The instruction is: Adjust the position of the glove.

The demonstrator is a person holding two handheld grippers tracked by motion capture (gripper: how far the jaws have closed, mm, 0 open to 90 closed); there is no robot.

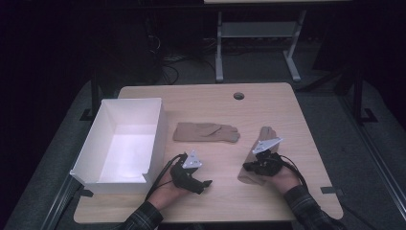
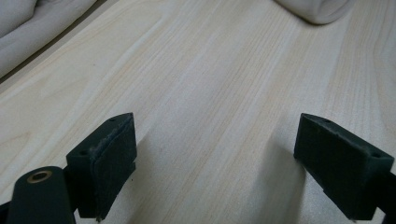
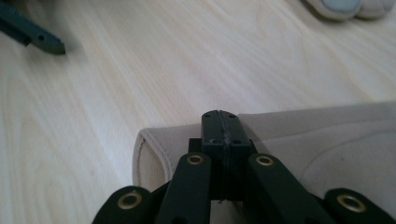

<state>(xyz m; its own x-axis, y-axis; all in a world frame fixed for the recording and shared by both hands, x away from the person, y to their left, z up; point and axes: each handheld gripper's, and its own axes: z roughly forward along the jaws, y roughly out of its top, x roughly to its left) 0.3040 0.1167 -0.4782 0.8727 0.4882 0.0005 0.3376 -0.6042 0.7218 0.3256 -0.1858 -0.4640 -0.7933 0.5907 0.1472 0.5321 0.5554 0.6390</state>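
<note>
While two tan gloves lie on wooden table [image 1: 287, 103], one white box [image 1: 122, 143] sits at left edge; far glove [image 1: 206, 132] long axis crosswise, fingers toward right; near glove [image 1: 258, 153] long axis running away from person, cuff nearest, fingers far; right gripper [image 3: 220, 122] jaws pressed together, pinching near glove cuff, seen close in right gripper view; left gripper [image 2: 215, 158] jaws spread over bare wood, holding nothing

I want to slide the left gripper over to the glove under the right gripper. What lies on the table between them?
Nothing: in the high view, bare table separates the left gripper from the glove under the right gripper.
</note>
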